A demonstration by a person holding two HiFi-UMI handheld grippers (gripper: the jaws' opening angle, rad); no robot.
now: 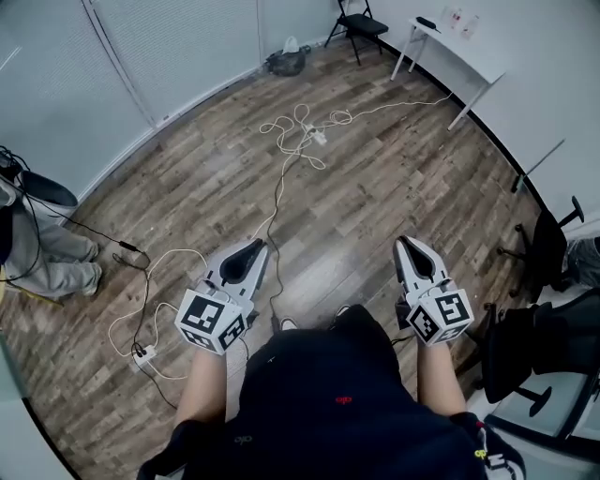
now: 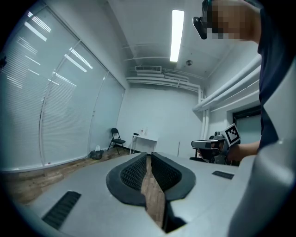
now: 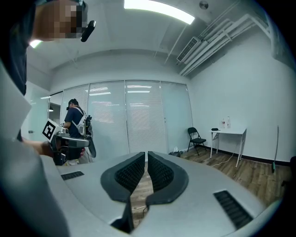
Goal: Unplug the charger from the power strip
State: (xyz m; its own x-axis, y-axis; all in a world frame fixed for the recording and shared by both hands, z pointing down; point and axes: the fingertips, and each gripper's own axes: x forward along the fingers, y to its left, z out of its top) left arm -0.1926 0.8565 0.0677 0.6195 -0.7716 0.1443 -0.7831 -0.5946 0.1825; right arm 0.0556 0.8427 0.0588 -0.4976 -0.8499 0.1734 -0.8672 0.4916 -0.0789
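Far ahead on the wood floor a white power strip lies in a tangle of white cables; I cannot make out a charger on it. A second small white plug block sits by a white cable loop at the lower left. My left gripper and right gripper are held out in front of my body, both shut and empty, well short of either strip. The left gripper view shows the left gripper with its pads meeting at the tips; the right gripper looks the same in its own view.
A dark cable runs along the floor between the grippers. A folding chair and a white table stand at the far wall, with a bag nearby. An office chair is at the right. A person's legs are at the left.
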